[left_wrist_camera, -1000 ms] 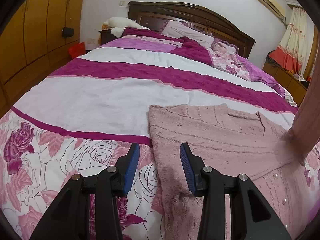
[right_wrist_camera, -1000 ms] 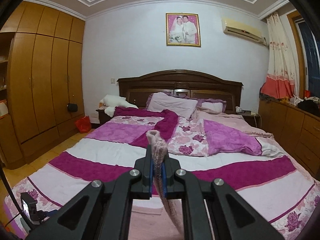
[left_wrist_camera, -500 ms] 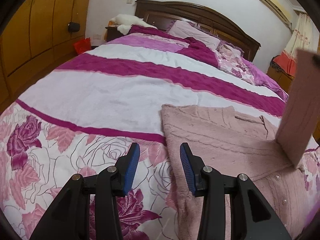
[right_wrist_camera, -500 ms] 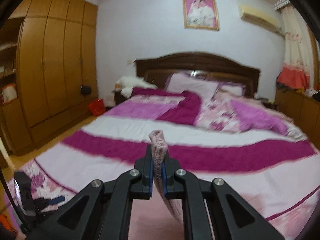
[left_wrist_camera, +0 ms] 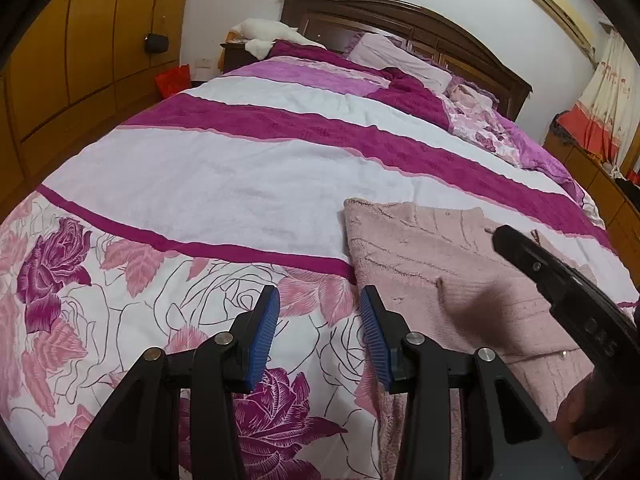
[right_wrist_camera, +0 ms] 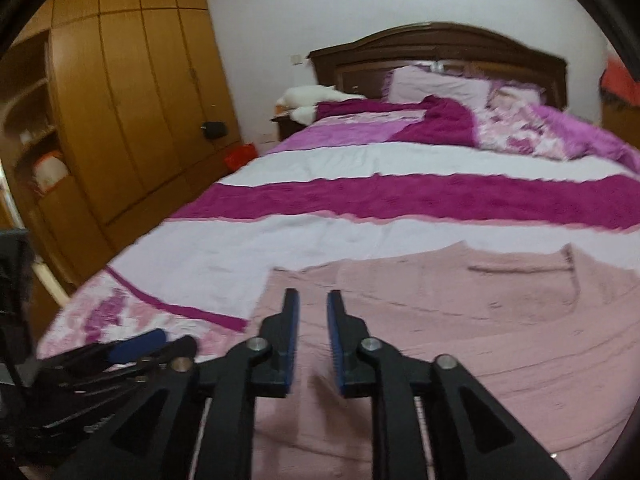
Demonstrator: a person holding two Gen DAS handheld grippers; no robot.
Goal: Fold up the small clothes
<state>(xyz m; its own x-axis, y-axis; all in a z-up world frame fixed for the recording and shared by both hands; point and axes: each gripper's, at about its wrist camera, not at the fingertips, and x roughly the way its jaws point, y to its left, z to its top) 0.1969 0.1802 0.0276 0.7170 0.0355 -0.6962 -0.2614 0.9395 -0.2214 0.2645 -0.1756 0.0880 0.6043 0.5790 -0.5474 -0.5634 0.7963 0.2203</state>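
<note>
A pale pink knitted cardigan [left_wrist_camera: 448, 264] lies flat on the bed's quilt [left_wrist_camera: 224, 184], to the right in the left wrist view. My left gripper [left_wrist_camera: 318, 334] is open and empty, low over the quilt at the cardigan's left edge. My right gripper [right_wrist_camera: 313, 322] is open and empty, low over the cardigan [right_wrist_camera: 480, 320]. Its black body [left_wrist_camera: 560, 288] shows at the right of the left wrist view, over the cardigan. The left gripper [right_wrist_camera: 132, 344] shows at the lower left of the right wrist view.
The quilt has white and magenta stripes and a rose print near me. Pillows [right_wrist_camera: 440, 84] and a dark headboard [right_wrist_camera: 440, 44] are at the far end. Wooden wardrobes [right_wrist_camera: 128, 112] line the left wall. A low cabinet [left_wrist_camera: 600, 184] stands right of the bed.
My right gripper has let go of the cardigan part it held up and has come down over the cardigan. The lifted part now lies flat. My left gripper shifted left.
</note>
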